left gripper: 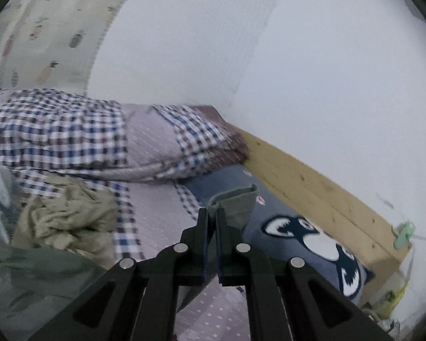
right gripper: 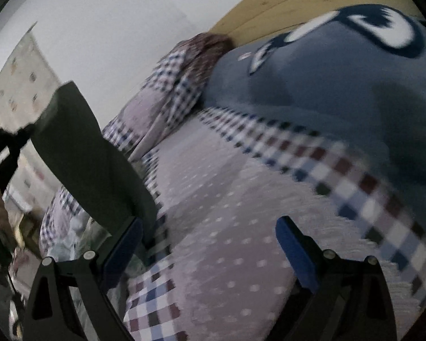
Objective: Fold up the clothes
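**Grey-green cloth pinched above a patchwork bed**

Grey-green woven cloth [left gripper: 235, 201] is seen clamped in the left gripper [left gripper: 212, 213], whose jaws are closed almost fully together, only the fabric's thickness lying between the blue-edged pads. A short folded tab with a stitched hem stands up past the fingertips; the remainder of the garment [right gripper: 91, 153] is shown in the right wrist view as a broad, matte, dark panel hanging in the air at the left, lifted clear of the bed. In the left wrist view more of the same grey-green fabric is spread at lower left.

The right gripper [right gripper: 208, 237] is seen with its jaws wide apart, nothing being held between them; its flat blue pads [right gripper: 294, 253] are angled over the bedding. Its left finger lies just beside the hanging cloth, but contact cannot be judged.

The bed is covered by a quilt [left gripper: 153, 207] of pale mauve dotted fabric framed by bands of blue, maroon and white check. A folded duvet [left gripper: 79, 139] of the same patchwork is heaped as a soft, rounded roll along the wall. A crumpled khaki garment [left gripper: 68, 221], deeply creased, is shown lying on the quilt at the left. A slate-blue pillow [left gripper: 312, 241] printed with a white and navy cartoon face is placed against a knotty pine board [left gripper: 321, 187]. The wall [left gripper: 298, 71] is plain white; a curtain [left gripper: 42, 28] with small printed motifs hangs at upper left.
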The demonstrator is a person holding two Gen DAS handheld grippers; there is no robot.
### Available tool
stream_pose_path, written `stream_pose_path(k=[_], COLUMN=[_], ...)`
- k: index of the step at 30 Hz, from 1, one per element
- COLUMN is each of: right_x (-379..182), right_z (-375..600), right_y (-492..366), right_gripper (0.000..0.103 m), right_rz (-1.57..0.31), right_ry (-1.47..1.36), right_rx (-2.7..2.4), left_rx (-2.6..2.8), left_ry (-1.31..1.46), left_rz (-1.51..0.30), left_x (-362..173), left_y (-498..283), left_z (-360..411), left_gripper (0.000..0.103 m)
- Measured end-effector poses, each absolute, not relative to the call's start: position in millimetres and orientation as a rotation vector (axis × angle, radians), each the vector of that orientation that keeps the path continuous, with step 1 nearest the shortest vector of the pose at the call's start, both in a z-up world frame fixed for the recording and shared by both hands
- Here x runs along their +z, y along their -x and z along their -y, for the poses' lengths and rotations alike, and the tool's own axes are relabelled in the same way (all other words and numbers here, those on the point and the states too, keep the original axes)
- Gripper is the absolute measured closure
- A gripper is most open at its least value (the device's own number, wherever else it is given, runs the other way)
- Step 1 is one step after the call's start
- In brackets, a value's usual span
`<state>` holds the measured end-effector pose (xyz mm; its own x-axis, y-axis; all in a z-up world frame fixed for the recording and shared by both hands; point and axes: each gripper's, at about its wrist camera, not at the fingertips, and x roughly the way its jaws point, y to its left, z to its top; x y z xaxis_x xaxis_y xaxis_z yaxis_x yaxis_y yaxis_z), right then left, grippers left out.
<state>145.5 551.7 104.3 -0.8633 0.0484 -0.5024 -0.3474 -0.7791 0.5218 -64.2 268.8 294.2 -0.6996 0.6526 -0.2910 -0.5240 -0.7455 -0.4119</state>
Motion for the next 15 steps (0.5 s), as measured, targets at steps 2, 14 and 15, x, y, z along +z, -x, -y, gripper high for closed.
stream_pose_path(k=[2,14,15], right_x=[102,89,89], right_z=[-539,-482,-480], right_y=[-134,-95,-93], right_gripper=[0.006,0.006,0.006], right_rz=[-0.913,-0.936,-0.934], right_ry=[0.734,0.872,0.880], right_rx=[2.716,2.800,2.802], left_rx=[2.434,2.652,2.669], left_ry=[0.545,0.581,0.590], left_rz=[0.411,0.544,0.551], left_x=[297,265,260], left_y=[71,97,99], left_z=[-243,-112,-101], left_gripper=[0.100,0.100,0.100])
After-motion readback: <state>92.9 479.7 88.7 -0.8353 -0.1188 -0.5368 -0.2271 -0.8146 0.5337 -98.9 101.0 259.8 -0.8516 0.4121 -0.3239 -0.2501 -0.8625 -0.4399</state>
